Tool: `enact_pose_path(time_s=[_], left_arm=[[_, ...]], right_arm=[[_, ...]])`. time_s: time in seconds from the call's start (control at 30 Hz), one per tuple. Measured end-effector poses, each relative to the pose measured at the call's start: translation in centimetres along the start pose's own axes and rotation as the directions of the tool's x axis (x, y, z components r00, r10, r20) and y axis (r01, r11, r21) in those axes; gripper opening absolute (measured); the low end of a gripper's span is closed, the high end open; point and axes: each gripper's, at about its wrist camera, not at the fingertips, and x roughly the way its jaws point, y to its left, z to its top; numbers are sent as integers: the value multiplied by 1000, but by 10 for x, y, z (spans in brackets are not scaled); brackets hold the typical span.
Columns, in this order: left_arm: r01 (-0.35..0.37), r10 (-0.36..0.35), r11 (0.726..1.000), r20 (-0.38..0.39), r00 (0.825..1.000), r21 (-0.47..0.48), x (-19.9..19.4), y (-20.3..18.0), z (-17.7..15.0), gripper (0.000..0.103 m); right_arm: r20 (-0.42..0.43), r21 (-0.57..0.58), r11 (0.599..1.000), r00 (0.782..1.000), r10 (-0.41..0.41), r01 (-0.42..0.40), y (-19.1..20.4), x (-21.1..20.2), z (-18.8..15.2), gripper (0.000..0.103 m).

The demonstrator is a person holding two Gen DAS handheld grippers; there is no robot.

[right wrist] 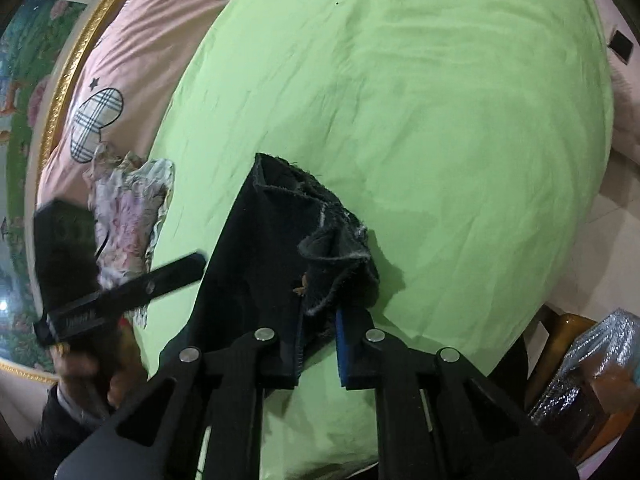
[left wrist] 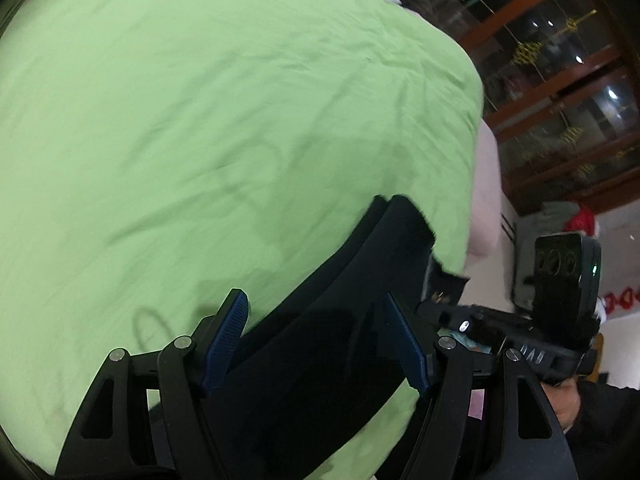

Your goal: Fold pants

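Black pants (right wrist: pixel 248 264) on green sheet (right wrist: pixel 460 120); left jaws apart, right jaws clamp fabric.

no text readable — only blurred marks

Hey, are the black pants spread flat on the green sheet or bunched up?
Bunched, not flat. The black pants lie in a narrow, doubled strip on the green sheet, with crumpled fabric at the right gripper.
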Motion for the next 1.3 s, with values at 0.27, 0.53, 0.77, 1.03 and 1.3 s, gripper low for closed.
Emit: enact_pose_path(time_s=[0.27,0.53,0.77,1.03,1.3], left_arm=[[92,-90,995,-94,992,22,43,-9,41,67],[157,-142,983,-152,978,93,55,-21,43,28],[206,-200,976,-92,976,65,32,-18,38,18],[252,-253,967,32,967,37,-31,-10,15,16],[262,-259,965,164,952,3,-96,5,-23,16]], right_arm=[[-35,-94,994,998,52,-55,-4,4,1,14],[-64,-129,989,996,67,-75,-5,5,1,14],[-47,-186,979,996,79,-87,8,-1,0,14],[-58,-298,934,980,191,-199,51,-20,-3,14],[-136,-400,861,949,284,-315,107,-16,-21,13]])
